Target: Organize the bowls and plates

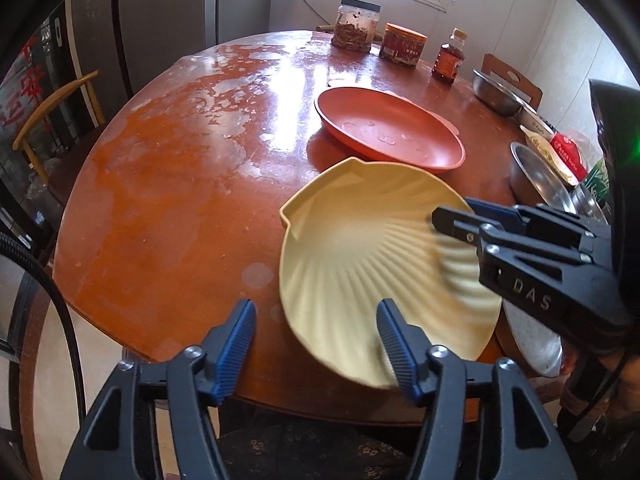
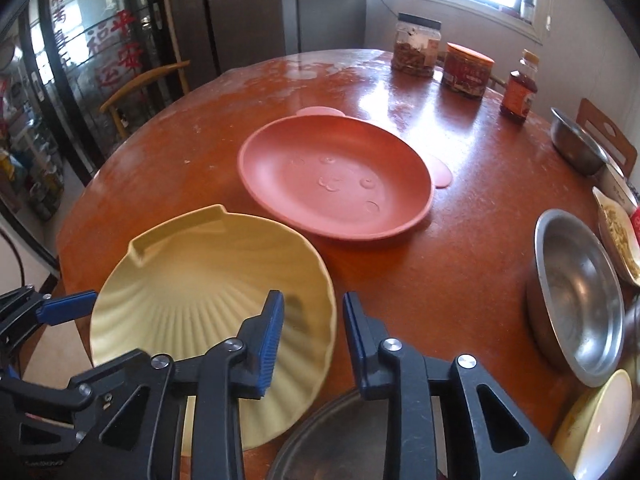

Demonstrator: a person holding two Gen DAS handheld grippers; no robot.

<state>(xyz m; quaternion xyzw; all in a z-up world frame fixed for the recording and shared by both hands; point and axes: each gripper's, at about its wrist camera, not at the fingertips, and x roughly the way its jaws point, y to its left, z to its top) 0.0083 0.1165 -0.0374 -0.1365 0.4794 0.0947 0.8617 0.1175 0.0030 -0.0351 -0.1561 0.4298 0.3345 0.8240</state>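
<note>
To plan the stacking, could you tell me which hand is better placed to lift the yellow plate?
Right: the right gripper is shut on the yellow plate at its rim, while the left gripper only straddles the near rim, jaws open.

Grey metal dish cut off at bottom edge; white bowl partly cropped.

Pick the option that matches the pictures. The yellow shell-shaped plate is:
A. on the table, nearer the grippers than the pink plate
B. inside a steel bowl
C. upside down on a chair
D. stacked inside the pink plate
A: the yellow shell-shaped plate sits open side up on the table, close to the grippers, with the pink plate beyond it.
</note>
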